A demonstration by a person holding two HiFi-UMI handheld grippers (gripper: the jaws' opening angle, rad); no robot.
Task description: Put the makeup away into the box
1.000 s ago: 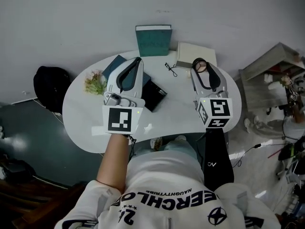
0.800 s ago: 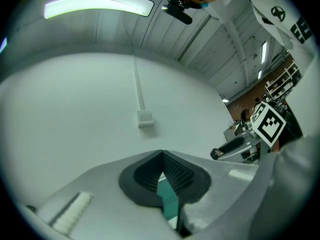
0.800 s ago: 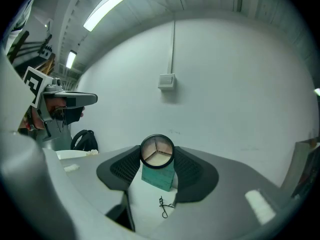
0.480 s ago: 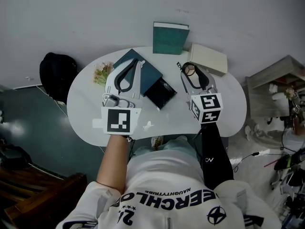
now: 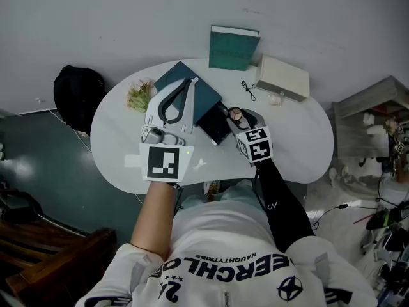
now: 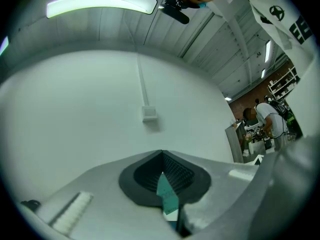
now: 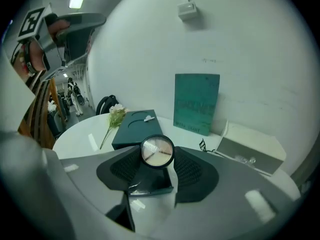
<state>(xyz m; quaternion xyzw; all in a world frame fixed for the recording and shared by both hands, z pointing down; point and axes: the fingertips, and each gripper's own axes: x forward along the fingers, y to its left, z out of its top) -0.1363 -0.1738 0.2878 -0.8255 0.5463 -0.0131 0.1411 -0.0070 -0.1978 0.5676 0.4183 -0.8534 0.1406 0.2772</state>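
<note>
A round makeup compact (image 5: 235, 114) with a pale beige face sits between the jaws of my right gripper (image 5: 238, 117), and both pads press on its rim. In the right gripper view the compact (image 7: 157, 151) hangs in the right gripper (image 7: 157, 158) just above a glossy black box (image 7: 150, 181). That black box (image 5: 214, 125) lies beside a dark teal box (image 5: 199, 93) at the table's middle. My left gripper (image 5: 190, 83) hovers over the teal box, jaws together and empty. In the left gripper view the left gripper (image 6: 162, 184) faces the wall.
A teal book (image 5: 233, 48) stands against the wall, with a white box (image 5: 282, 77) to its right. A black eyelash piece (image 5: 246, 89) lies between them, and a small flower (image 5: 138, 96) left of the teal box. A black bag (image 5: 78, 94) sits off the white table's (image 5: 300, 146) left end.
My right gripper has dropped low and moved left with the compact, from near the white box to over the black box. The left gripper shifted slightly toward the wall.
</note>
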